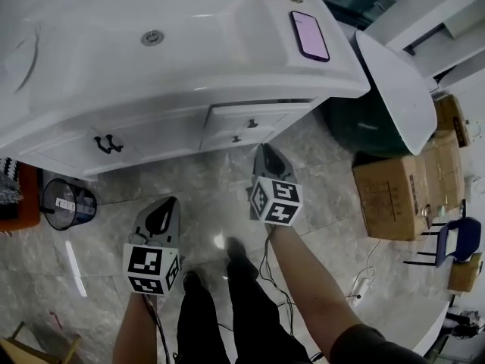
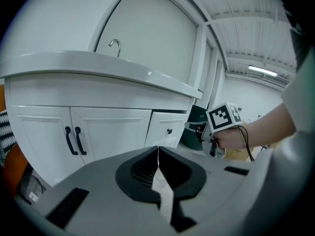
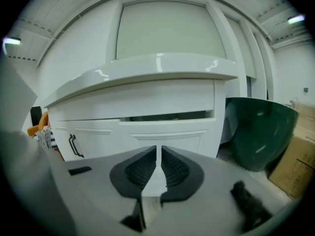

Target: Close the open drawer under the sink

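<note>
The drawer [image 1: 254, 118] under the sink [image 1: 189, 21] stands a little way out of the white cabinet, at its right end. The right gripper view shows a dark gap above the drawer's front panel [image 3: 167, 134].

The right claw [image 1: 263, 149] points at that panel from just in front and slightly below, not touching it. Its jaws are drawn almost together with only a thin slit between them, and nothing is in it. The left claw [image 1: 168, 203] hangs lower and further back, in front of the cupboard doors [image 1: 114, 139]. It is clenched on nothing and has no part in this step, so it is best kept clear.

As I judge it, the step is a plain push.
- A clenched claw suits it, because the joined tips make one blunt end.
- Set the tips flat on the panel near its middle, beside the small dark knob [image 1: 252, 123] rather than on it, so that they do not skid off.
- Push straight in along the line on which the drawer slides, and level rather than upward. A push at one corner could skew the drawer and jam it.
- Ease off as the panel comes flush with the drawer below [image 1: 236, 137], so that it does not bang shut.

A phone [image 1: 309, 35] lies on the sink's rim above, and a hard slam could jolt it. The dark green tub [image 3: 258, 132] stands close on the right, so the elbow needs a little room there.
</note>
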